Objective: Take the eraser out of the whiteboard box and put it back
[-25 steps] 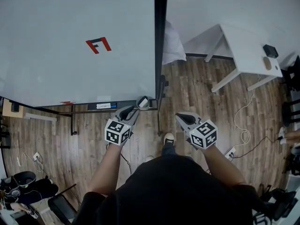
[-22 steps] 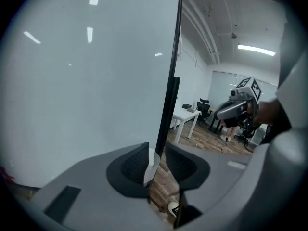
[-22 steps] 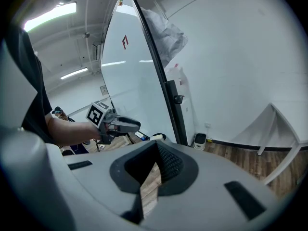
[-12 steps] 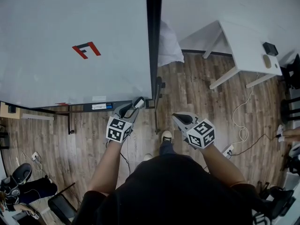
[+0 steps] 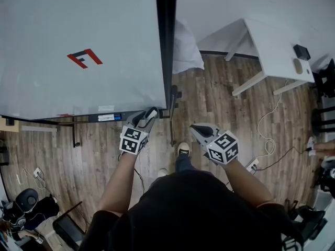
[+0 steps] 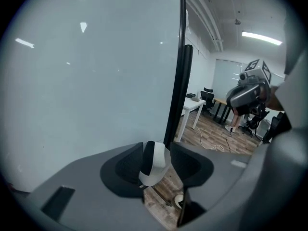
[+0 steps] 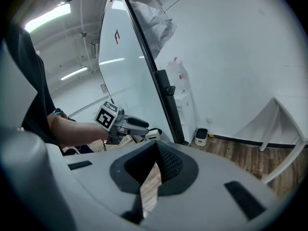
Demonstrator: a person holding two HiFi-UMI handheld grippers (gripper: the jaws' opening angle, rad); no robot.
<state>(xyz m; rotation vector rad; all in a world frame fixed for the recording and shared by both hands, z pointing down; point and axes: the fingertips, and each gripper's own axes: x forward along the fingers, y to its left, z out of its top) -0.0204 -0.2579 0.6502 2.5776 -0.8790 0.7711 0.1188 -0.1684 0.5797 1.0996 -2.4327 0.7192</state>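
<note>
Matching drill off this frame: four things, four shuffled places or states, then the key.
1. eraser
2. right gripper
3. red mark
4. white table

A. on the whiteboard
B. jaws together, nothing held
C. between the jaws of the left gripper
D. right of the whiteboard in the head view

Pairs: 1-C, 2-B, 3-A, 4-D.
The left gripper's jaws have just been opening, with the eraser between them.

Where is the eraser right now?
In the head view the eraser is just left of centre, at the bottom right corner of the whiteboard. It sits between the jaws of the left gripper, which have just been opening.
</note>
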